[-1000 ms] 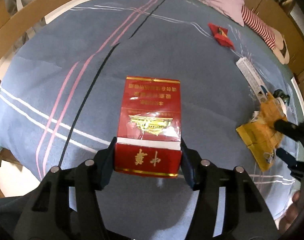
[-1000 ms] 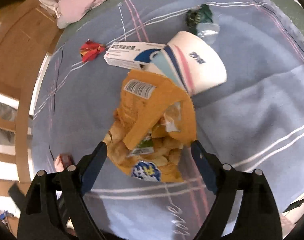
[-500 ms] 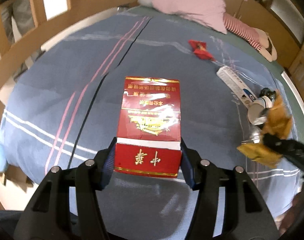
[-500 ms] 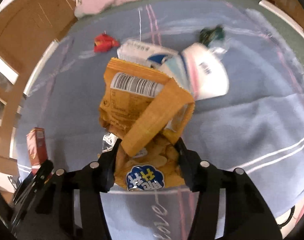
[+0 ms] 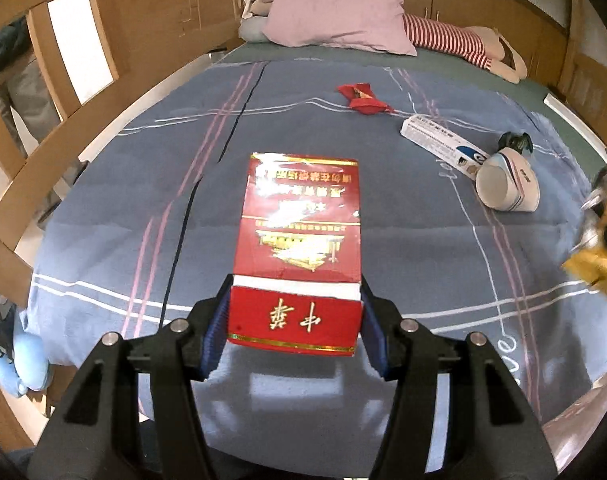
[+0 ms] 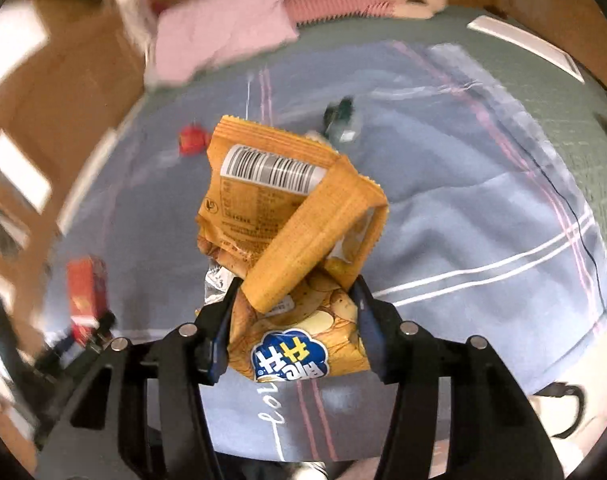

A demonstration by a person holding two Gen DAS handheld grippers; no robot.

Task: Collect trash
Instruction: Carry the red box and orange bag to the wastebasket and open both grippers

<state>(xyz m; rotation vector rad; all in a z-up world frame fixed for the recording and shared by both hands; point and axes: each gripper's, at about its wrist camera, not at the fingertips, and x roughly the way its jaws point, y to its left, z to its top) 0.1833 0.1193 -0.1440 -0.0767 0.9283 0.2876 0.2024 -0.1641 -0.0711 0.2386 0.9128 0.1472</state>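
A: What do we hold now in the left gripper (image 5: 294, 320)?

B: We hold the red cigarette pack (image 5: 299, 248). The blue pads press on both sides of its lid end, low in the middle of the left wrist frame, and the pack points away from us above the blue bedspread (image 5: 343, 392).

A: And the right gripper (image 6: 291, 320)?

B: Its jaws were closing just before, and now they are clamped on the orange chip bag (image 6: 287, 236). The crumpled bag stands up between the pads in the centre of the right wrist frame, with the barcode on top.

A: What lies on the bed?

B: In the left wrist frame we see a red wrapper (image 5: 363, 98) in the upper middle. To the right of it there is a white medicine box (image 5: 439, 140), and a paper cup (image 5: 507, 186) lies on its side at the near end of the box. A dark green crumpled thing (image 5: 513, 142) is just behind the cup. A pink pillow (image 5: 335, 12) is at the top of the frame.

A: Do the grippers see each other?

B: Yes, the chip bag shows at the right edge of the left view, and the red pack, blurred, at the left edge of the right view.
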